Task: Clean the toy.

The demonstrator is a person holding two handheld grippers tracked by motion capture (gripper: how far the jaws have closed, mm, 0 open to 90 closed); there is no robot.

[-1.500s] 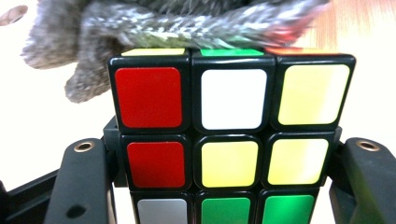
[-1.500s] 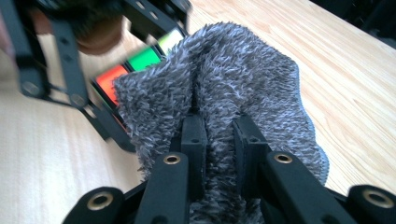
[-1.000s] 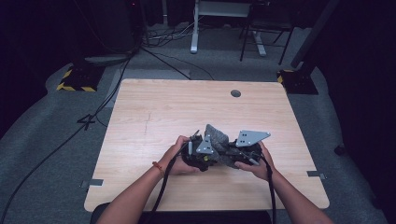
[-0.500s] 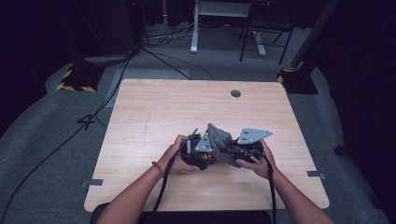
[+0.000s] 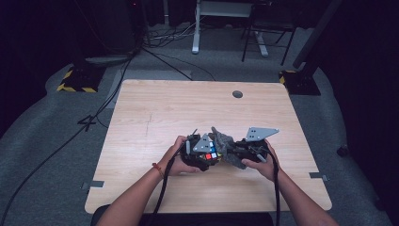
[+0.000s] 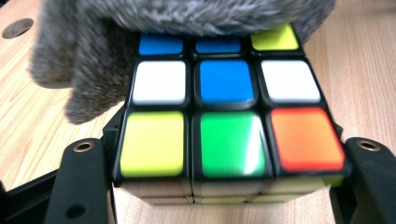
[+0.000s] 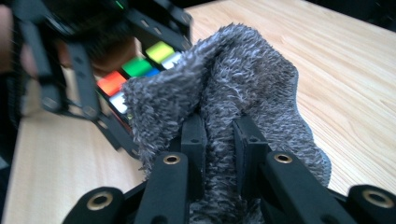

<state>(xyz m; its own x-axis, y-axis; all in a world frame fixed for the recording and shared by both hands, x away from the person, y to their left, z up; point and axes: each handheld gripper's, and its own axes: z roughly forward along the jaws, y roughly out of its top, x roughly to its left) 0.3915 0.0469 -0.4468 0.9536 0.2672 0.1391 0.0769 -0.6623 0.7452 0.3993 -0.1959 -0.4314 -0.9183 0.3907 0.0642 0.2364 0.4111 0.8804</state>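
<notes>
The puzzle cube (image 6: pixel 224 126) sat clamped in the left claw (image 5: pixel 201 155), near the worktop's (image 5: pixel 155 108) front edge. The right claw (image 7: pixel 219 140), pinched on a grey fuzzy cloth (image 7: pixel 233 88), pressed it over the cube's top. A hard wipe could twist a layer or lever the cube loose; the cloth might slide from its narrow pinch.

Both grippers meet near the front middle of the wooden table (image 5: pixel 155 113), where the left gripper (image 5: pixel 200 153) clamps a puzzle cube (image 6: pixel 229 116) and the right gripper (image 5: pixel 244 150) pinches a grey fuzzy cloth (image 7: pixel 233 93) draped against the cube's far edge. No gap lies between them. Bare tabletop stretches left, right and beyond, broken by a cable hole (image 5: pixel 237 94) near the far edge.
</notes>
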